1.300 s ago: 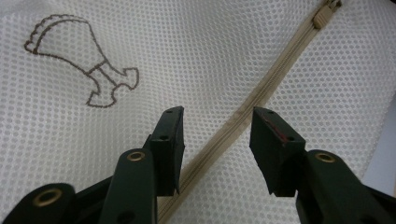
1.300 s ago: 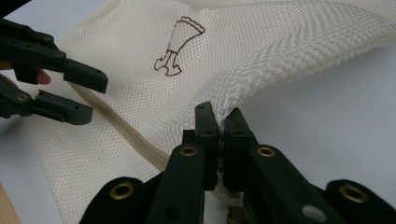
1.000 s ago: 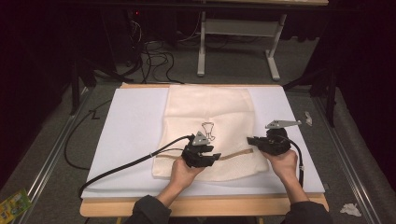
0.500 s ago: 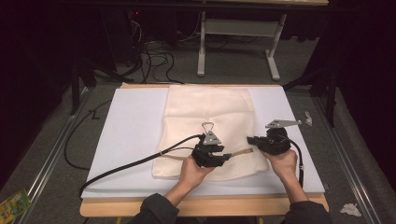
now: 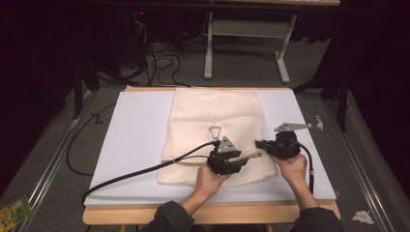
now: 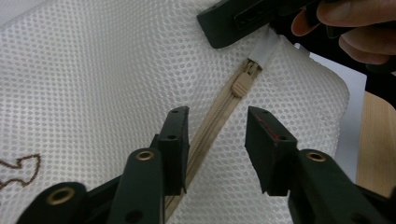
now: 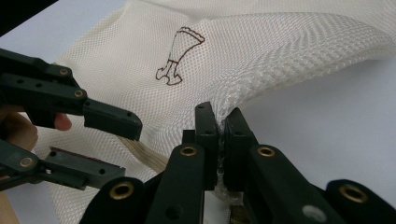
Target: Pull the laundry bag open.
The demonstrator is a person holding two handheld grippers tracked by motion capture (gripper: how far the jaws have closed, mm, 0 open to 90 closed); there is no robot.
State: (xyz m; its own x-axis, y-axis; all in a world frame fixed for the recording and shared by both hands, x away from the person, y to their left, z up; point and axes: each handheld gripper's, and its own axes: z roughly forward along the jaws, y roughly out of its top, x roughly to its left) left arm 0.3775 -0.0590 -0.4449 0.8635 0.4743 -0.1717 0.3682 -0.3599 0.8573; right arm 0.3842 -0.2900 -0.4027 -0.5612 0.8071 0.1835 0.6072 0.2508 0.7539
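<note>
Left gripper (image 6: 215,140) sits with its jaws apart, straddling the beige zipper (image 6: 212,128) of the mesh laundry bag (image 5: 217,121), and they've just been closing in with only the zipper tape between them, nothing pinched yet. Just ahead of those pads, the zipper pull (image 6: 243,83) lies flat near the bag's corner, clear of both pads. That's the worry: close now and the jaws would likely nip tape or mesh instead of the tab, and a tug then would only bunch the fabric.

Right gripper (image 7: 221,135) is clamped tight on the bag's end by the zipper, a fold of mesh squeezed between its pads. Looks like the anchor hand. If that thin fold slips out, the whole bag would probably slide along with the slider and the zipper wouldn't run.

From above, the bag lies flat on the white board (image 5: 135,135), near the front edge, with both grippers close together at its near right corner. Crowded quarters: the left pads could knock the right gripper's tips on the way to the tab.

Farther up the cloth, a small brown printed figure (image 7: 180,56) sits on a rise of mesh; a hard pull may snag that loose netting in the teeth.
</note>
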